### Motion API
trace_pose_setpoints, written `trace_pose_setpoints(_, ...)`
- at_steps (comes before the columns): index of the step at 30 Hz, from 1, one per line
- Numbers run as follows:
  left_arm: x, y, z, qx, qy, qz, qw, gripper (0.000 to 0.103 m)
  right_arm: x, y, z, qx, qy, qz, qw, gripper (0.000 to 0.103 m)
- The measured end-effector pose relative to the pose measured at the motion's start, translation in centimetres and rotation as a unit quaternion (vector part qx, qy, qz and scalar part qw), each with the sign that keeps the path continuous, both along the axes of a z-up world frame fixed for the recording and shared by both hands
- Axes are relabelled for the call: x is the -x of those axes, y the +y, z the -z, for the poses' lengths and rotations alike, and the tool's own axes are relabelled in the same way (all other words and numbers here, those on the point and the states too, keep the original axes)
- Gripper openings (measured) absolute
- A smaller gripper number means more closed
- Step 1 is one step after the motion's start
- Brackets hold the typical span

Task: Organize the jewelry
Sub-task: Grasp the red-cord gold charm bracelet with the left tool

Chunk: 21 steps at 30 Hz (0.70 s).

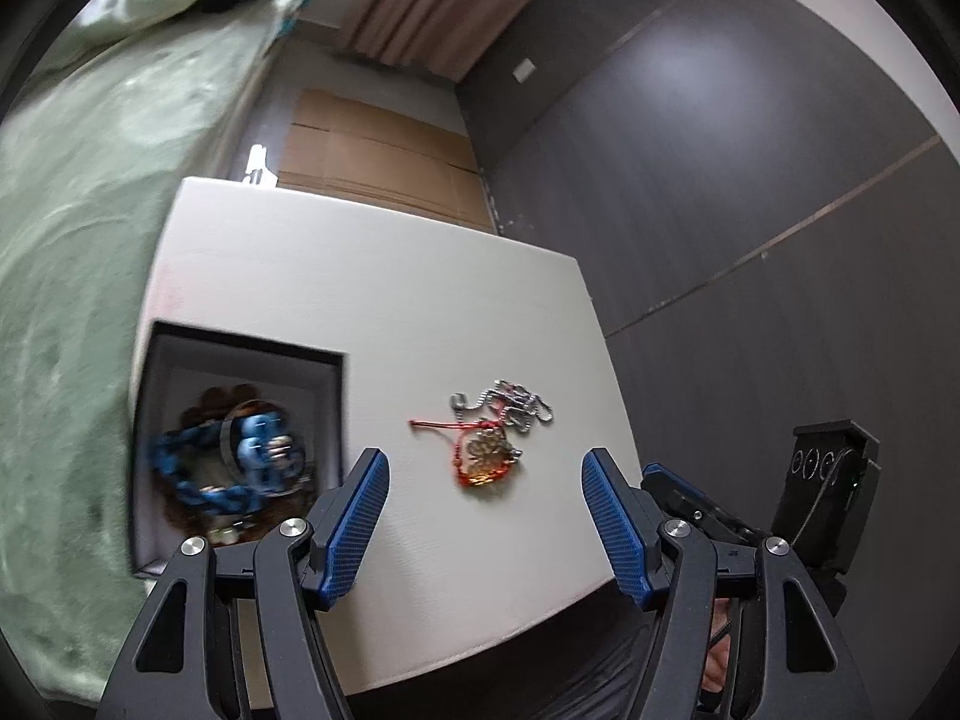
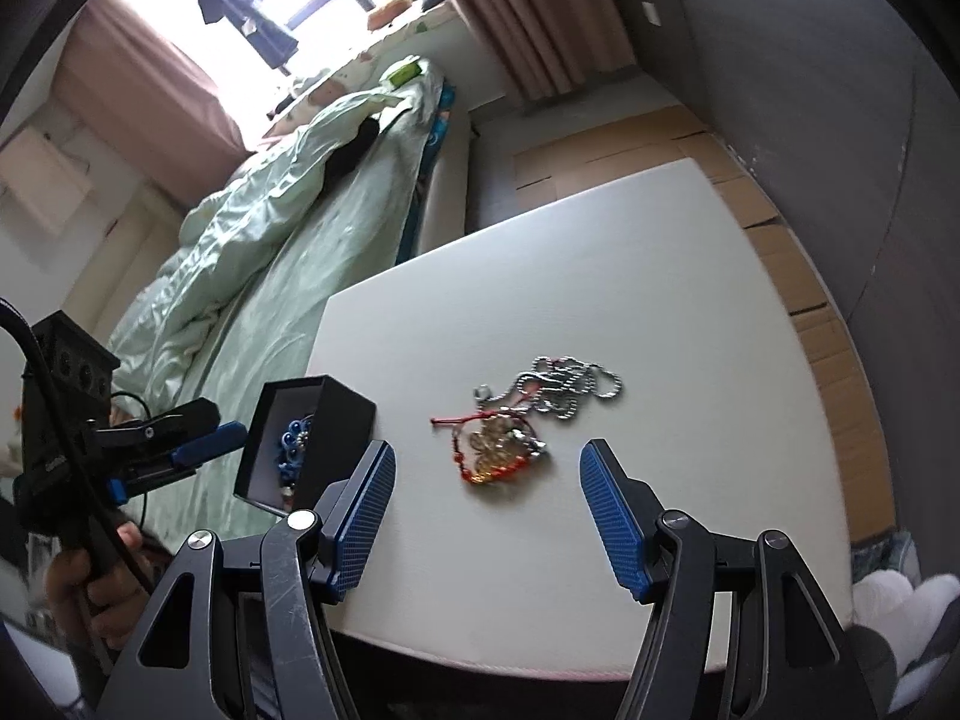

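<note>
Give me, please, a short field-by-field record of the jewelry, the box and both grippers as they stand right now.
surface: white table
box: black box, open, at the table's left edge
in box: blue bead bracelet and other pieces, blurred
loose pile: silver ball chain, red cord bracelet and a gold openwork piece, tangled together on the table
left gripper: open, empty
right gripper: open, empty, facing the pile

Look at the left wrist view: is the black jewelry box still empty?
No. The black box already holds a blue beaded bracelet and other pieces, while a tangled pile of jewelry lies outside it on the white table.
</note>
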<state>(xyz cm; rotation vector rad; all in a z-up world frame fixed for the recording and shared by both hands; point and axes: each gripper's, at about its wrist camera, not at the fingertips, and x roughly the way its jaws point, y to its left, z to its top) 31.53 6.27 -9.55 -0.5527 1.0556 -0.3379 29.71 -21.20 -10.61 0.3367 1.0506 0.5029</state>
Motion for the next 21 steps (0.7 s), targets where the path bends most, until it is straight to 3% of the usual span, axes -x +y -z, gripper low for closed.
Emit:
trace_pose_setpoints(4, -0.9, -2.1, 0.7, -0.015, 0.008, 0.02, 0.9997, 0.067, 0.4, -1.6, 0.7, -0.014, 0.005, 0.015, 1.0, 0.064)
trace_pose_setpoints(9, -2.1, -4.2, 2.5, -0.034, 0.031, 0.034, 0.9983, 0.045, 0.6, -3.8, 1.8, -0.044, 0.013, 0.035, 0.998, 0.064)
trace_pose_setpoints(12, -2.8, -5.1, 3.6, -0.044, 0.042, 0.038, 0.9974, 0.038, 0.6, -5.0, 2.6, -0.048, 0.017, 0.052, 0.997, 0.064)
trace_pose_setpoints(21, -4.6, -7.0, 7.1, -0.074, 0.07, 0.039, 0.9941, 0.033, 0.2, -7.3, 3.9, -0.051, 0.028, 0.07, 0.996, 0.064)
